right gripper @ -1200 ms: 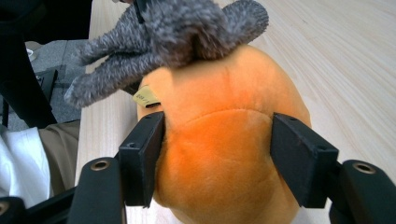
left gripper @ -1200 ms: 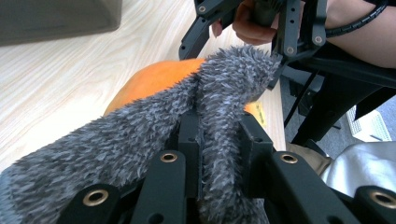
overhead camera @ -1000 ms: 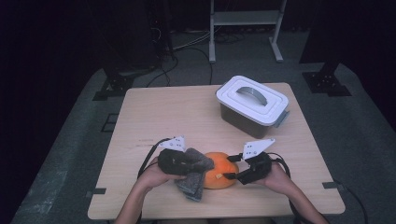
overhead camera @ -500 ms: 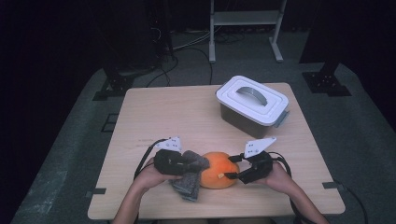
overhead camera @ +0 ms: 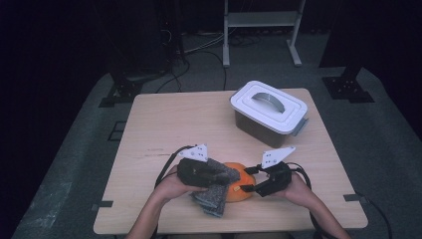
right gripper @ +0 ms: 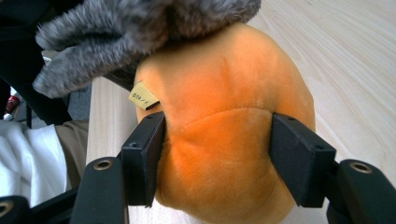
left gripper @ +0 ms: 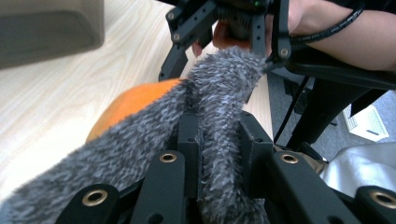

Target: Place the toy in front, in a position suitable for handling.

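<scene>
Left tool (left gripper: pixel 219 154) clamped on grey cloth (left gripper: pixel 219 93), right tool (right gripper: pixel 212 158) clamped on orange plush (right gripper: pixel 224 140) near surface (overhead camera: pixel 164 124) front edge; wipe gently, keep plush steady.

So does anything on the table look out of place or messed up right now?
Nothing looks damaged or spilled. The grey fuzzy cloth lies draped over the orange plush toy, pinched in the left claw; the right claw squeezes the toy. The lidded bin sits shut.
</scene>
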The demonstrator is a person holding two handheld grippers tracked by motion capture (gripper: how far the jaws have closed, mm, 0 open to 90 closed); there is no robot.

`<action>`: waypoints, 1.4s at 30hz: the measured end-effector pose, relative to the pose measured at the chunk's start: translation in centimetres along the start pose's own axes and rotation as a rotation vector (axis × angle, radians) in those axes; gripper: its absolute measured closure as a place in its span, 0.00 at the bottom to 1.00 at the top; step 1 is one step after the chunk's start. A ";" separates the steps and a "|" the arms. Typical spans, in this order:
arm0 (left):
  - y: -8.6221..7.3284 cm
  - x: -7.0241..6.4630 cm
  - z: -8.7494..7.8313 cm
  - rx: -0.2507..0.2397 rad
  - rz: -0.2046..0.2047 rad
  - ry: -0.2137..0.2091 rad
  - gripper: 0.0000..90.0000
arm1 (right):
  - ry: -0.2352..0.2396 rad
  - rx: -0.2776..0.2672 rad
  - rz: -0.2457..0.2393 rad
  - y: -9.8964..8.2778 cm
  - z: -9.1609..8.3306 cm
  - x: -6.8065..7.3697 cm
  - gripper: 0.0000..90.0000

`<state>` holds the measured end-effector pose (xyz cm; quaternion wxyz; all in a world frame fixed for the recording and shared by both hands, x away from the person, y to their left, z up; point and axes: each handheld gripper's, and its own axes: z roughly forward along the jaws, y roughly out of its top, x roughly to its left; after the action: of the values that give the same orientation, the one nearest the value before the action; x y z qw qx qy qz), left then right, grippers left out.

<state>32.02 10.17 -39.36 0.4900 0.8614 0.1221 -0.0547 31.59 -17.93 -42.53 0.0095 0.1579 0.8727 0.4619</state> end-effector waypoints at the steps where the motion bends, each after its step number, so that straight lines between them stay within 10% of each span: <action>1: -0.2 0.1 -0.1 0.003 0.000 -0.001 0.82 | 0.001 0.000 0.000 0.0 0.0 0.0 0.41; 19: -3.5 1.6 -2.4 0.060 -0.058 0.124 0.82 | 0.006 -0.003 0.009 -0.1 0.1 0.1 0.41; 32: -0.7 0.8 -1.4 0.022 -0.011 0.081 0.82 | 0.016 0.010 -0.013 -0.1 0.3 0.8 0.39; 42: -1.9 0.6 -0.9 0.048 -0.018 0.044 0.83 | 0.021 -0.024 -0.027 0.6 -1.2 0.5 0.30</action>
<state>32.04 11.95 -40.65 0.4660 0.8727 0.1395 -0.0430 31.10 -18.43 -41.26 0.0086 0.1412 0.8691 0.4739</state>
